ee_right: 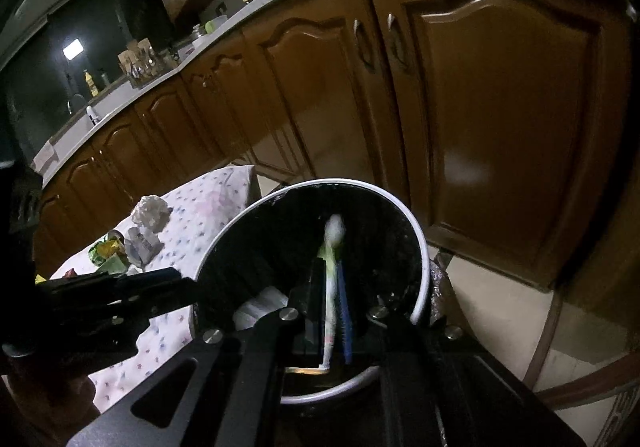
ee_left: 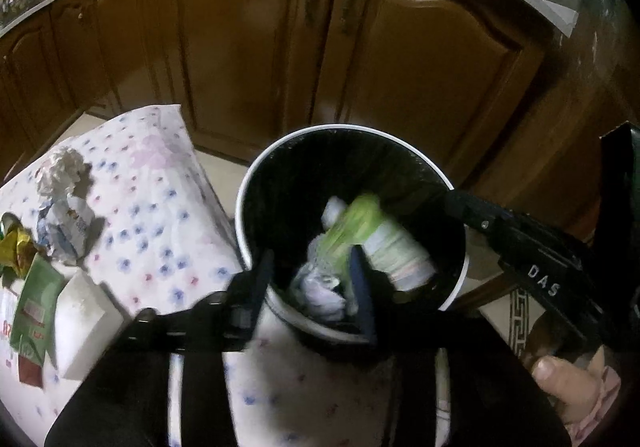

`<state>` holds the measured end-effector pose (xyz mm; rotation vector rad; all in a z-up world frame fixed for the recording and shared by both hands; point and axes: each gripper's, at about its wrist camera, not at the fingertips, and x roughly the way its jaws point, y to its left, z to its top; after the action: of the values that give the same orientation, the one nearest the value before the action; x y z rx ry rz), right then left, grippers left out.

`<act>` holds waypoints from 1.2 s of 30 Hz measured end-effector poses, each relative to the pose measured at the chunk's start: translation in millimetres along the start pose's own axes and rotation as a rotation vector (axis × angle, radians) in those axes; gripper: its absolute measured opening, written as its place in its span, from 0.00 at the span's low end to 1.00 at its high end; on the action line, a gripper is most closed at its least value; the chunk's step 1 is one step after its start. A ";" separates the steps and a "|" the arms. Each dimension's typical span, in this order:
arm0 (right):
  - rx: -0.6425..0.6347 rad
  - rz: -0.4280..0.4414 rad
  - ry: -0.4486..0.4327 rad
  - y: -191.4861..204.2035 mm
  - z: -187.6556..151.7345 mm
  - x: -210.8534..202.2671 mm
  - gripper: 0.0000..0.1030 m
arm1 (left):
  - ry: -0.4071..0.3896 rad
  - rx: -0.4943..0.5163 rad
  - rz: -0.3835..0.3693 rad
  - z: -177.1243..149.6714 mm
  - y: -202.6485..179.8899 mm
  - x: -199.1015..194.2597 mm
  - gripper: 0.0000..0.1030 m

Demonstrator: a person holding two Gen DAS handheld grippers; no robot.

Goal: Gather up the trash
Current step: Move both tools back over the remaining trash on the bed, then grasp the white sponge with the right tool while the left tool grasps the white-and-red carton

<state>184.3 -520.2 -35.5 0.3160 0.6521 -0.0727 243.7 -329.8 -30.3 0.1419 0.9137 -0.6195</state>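
A white bin with a black liner point(ee_left: 460, 279) stands beside the table; its rim also shows in the right wrist view point(ee_right: 420, 247). My left gripper point(ee_left: 316, 275) is open over the bin's near rim, with crumpled white paper point(ee_left: 320, 293) below it inside the bin. A green-and-white wrapper point(ee_left: 360, 223) is blurred above the bin. My right gripper point(ee_right: 330, 287) is shut on this wrapper point(ee_right: 334, 235) and holds it over the bin's mouth. On the table lie a crumpled paper ball point(ee_left: 64, 171), a printed wrapper point(ee_left: 68, 227), gold foil point(ee_left: 16, 243) and a green packet point(ee_left: 36, 299).
The table has a dotted white cloth point(ee_left: 160, 207) and a white box point(ee_left: 84, 323). Brown cabinet doors point(ee_left: 260, 47) stand behind the bin under a pale worktop. Tiled floor point(ee_right: 500, 295) lies to the right. A hand point(ee_left: 568, 379) holds the right gripper.
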 end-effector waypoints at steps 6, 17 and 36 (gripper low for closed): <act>0.029 0.018 -0.028 2.6 -7.5 -14.1 0.35 | -0.054 -0.060 0.014 -22.4 18.7 -24.0 0.49; 0.055 0.147 -0.075 54.5 -40.4 -39.7 0.76 | -0.134 -0.203 0.079 -99.0 79.5 -81.2 0.60; -0.079 0.287 0.092 168.7 -87.7 -8.3 0.77 | -0.174 -0.409 0.212 -167.3 186.3 -141.1 0.60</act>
<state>154.3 -332.9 -51.3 0.3352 0.6930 0.2425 167.3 -53.4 -49.9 -0.1787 0.8261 -0.2358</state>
